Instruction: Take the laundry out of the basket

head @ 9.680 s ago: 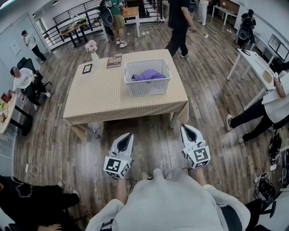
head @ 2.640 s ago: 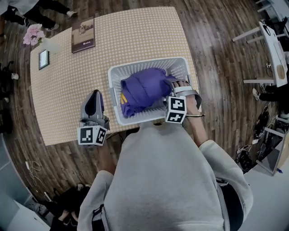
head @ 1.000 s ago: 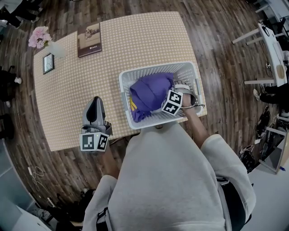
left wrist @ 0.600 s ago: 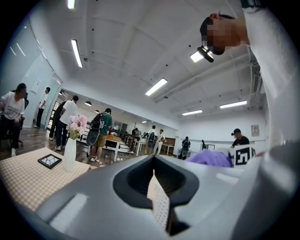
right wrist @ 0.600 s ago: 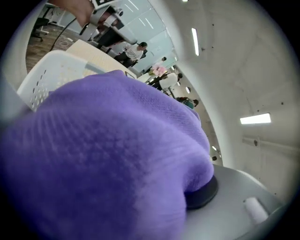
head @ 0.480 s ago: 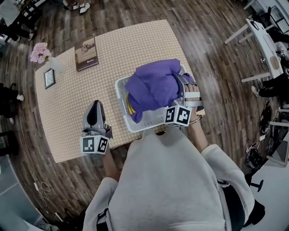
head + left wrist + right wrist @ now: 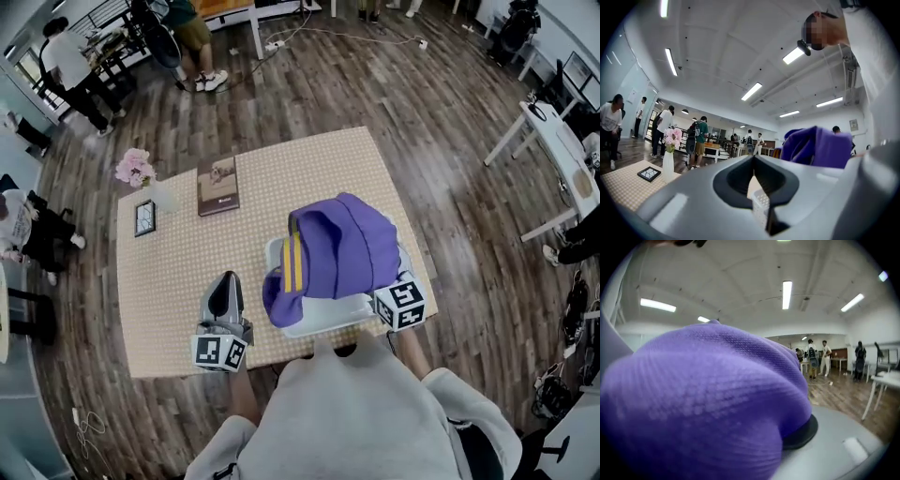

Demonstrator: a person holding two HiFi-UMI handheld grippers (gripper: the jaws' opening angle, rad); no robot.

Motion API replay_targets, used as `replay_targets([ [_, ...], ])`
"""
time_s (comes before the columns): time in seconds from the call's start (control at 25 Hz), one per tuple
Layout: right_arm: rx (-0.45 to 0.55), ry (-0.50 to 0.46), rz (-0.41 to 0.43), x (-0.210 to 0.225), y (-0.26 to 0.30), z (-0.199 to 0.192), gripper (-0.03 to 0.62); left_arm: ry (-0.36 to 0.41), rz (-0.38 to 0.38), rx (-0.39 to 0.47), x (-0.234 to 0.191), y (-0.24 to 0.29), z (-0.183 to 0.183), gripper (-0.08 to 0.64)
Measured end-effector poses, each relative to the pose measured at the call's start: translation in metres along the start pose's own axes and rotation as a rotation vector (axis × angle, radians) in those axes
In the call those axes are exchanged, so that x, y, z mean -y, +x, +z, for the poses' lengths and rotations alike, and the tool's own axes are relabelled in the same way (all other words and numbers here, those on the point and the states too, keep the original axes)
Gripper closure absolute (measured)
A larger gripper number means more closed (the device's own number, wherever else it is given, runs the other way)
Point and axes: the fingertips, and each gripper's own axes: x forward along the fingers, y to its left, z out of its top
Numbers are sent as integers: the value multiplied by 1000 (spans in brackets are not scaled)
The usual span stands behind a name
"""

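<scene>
Purple knit garment [image 7: 342, 248], yellow-striped, clamped in right gripper [image 7: 398, 302], covering its jaws and most of white perforated plastic basket [image 7: 323, 324]; left gripper [image 7: 225, 283] closed, empty.

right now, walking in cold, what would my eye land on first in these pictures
The purple garment with yellow stripes grabs the eye: it hangs bunched above the white basket near the table's front edge, clamped in the right gripper. To its left, the left gripper hovers shut and empty over the checked table.
</scene>
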Motion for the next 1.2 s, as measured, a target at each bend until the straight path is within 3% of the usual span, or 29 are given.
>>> replay_targets([
  [0.08, 61, 131, 76, -5, -8, 4, 261, 11, 2, -4, 10, -4, 3, 551],
  [0.16, 112, 203, 140, -8, -16, 12, 261, 24, 6, -7, 23, -8, 8, 551],
  [0.52, 212, 226, 294, -21, -36, 30, 261, 83, 45, -36, 69, -39, 6, 551],
  [0.8, 279, 223, 262, -47, -83, 39, 261, 87, -19, 39, 88, -70, 22, 551],
  [1.2, 359, 225, 161, -108, -192, 39, 261, 58, -103, 70, 106, -182, 26, 551],
])
